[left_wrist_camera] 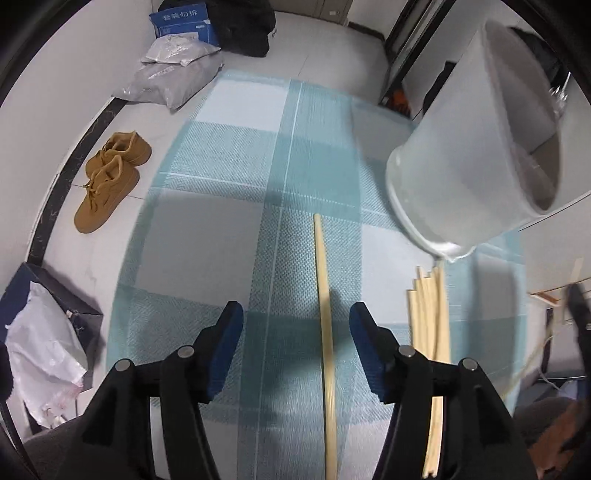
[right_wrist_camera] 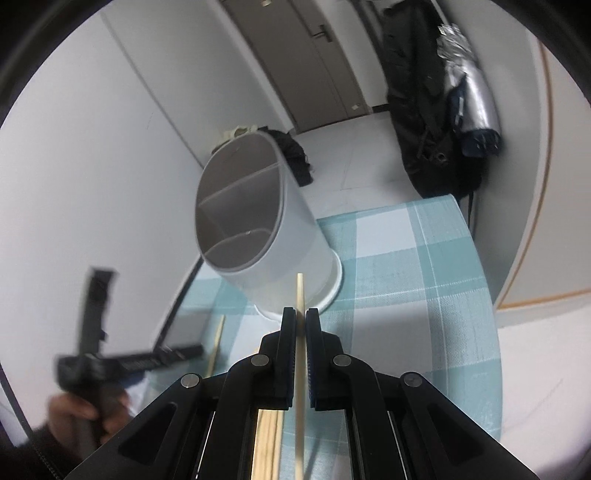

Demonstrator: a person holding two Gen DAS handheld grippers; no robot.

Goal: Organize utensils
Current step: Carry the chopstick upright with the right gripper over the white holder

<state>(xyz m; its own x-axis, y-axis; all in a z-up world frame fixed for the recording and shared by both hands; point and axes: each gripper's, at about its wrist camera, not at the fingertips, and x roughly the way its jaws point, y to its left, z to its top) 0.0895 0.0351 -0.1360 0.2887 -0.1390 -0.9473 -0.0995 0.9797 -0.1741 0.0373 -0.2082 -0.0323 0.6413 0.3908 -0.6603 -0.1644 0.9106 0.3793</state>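
A white divided utensil holder point(left_wrist_camera: 461, 166) point(right_wrist_camera: 258, 229) stands on the blue-checked tablecloth point(left_wrist_camera: 229, 229). My left gripper point(left_wrist_camera: 297, 321) is open, pointing down over the cloth. One wooden chopstick point(left_wrist_camera: 325, 314) lies flat between its fingers, nearer the right one, and the pads do not touch it. A bundle of several chopsticks point(left_wrist_camera: 430, 317) lies just to the right. My right gripper point(right_wrist_camera: 300, 319) is shut on a single chopstick point(right_wrist_camera: 300, 291), whose tip points at the base of the holder. The left gripper point(right_wrist_camera: 92, 354) shows blurred at the left of the right wrist view.
On the floor past the table's far edge are tan shoes point(left_wrist_camera: 110, 177), grey plastic bags point(left_wrist_camera: 173, 74) and a blue box point(left_wrist_camera: 184, 22). A dark coat point(right_wrist_camera: 424, 110) and a silver bag hang by the door. A white wall stands close behind the holder.
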